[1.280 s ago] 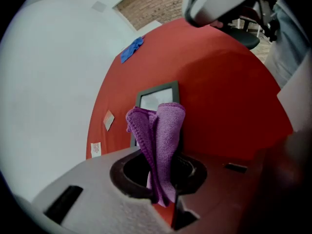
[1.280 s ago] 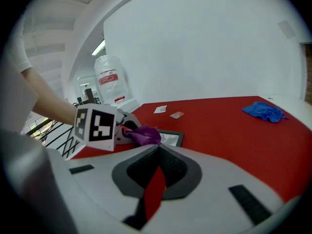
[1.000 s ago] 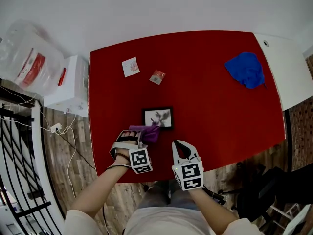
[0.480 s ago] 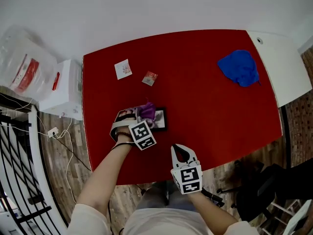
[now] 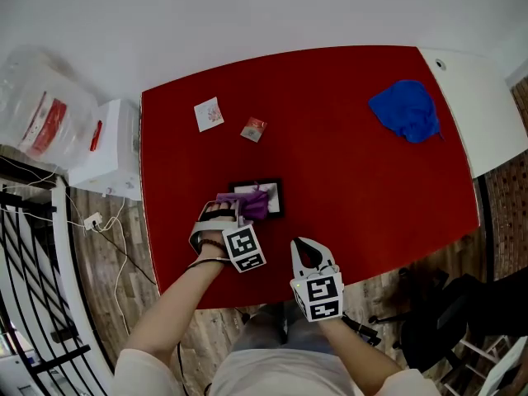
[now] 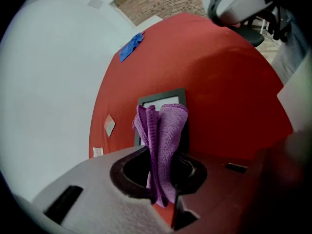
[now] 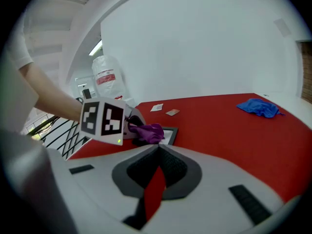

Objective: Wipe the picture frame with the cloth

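Observation:
A small black picture frame (image 5: 268,190) lies flat on the red table (image 5: 346,139). A purple cloth (image 5: 250,204) rests on the frame's near left part, and my left gripper (image 5: 235,213) is shut on it. In the left gripper view the purple cloth (image 6: 161,135) stands folded between the jaws with the frame (image 6: 165,97) just beyond. My right gripper (image 5: 304,250) hovers near the table's front edge, right of the frame, its jaws together with nothing in them. The right gripper view shows the cloth (image 7: 148,132) and frame (image 7: 168,133) ahead to the left.
A blue cloth (image 5: 408,110) lies at the table's far right. Two small paper cards (image 5: 209,114) (image 5: 253,128) lie at the far left. A white box (image 5: 103,151) and a plastic bag (image 5: 41,110) stand left of the table. Cables lie on the wooden floor.
My left gripper pushed the cloth forward over the frame, then drew it back toward me. The right gripper stayed near the front edge.

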